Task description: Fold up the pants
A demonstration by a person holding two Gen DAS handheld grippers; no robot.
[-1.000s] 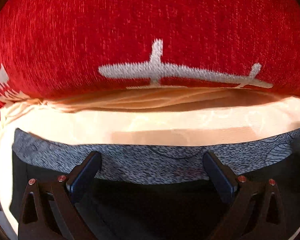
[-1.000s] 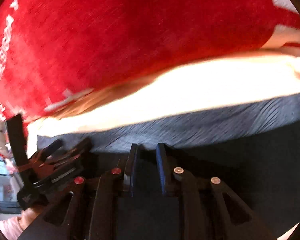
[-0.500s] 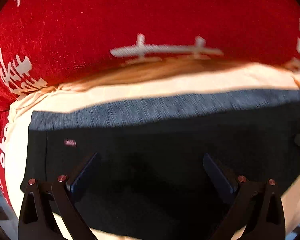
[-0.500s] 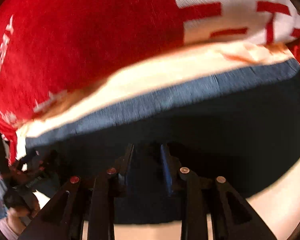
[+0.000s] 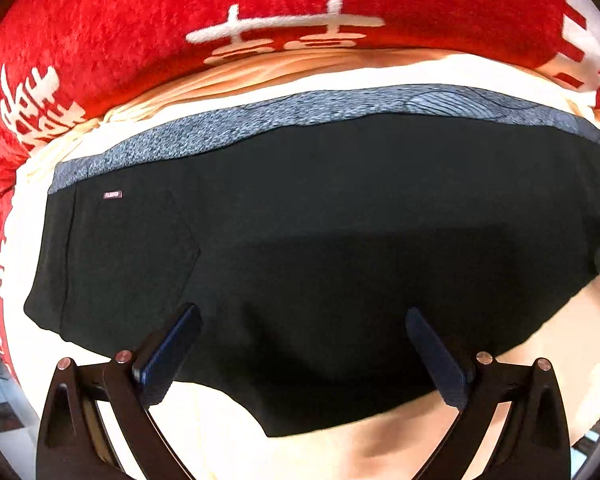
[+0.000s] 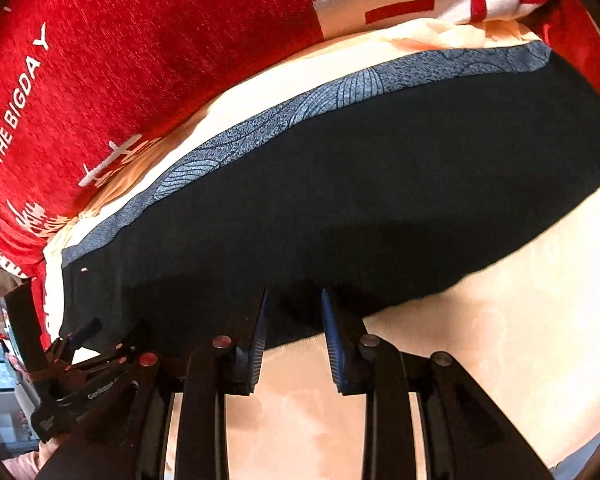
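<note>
Two grippers hung empty over soft, limp black pants (image 5: pixel 320 248): left gripper (image 5: pixel 302 344) wide, right gripper (image 6: pixel 294 330) narrow; gray waistband (image 5: pixel 300 110) at twelve o'clock offered firmest hold.

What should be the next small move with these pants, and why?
Probably lift both claws clear and check the fold. The black pants lie flat on the cream sheet, grey waistband straight; the left claw and right claw stand open, holding nothing.

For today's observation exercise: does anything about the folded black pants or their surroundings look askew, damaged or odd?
Nothing stands out. The black pants lie flat and folded on the cream sheet, grey waistband straight along the top. Neither gripper holds any cloth.
</note>
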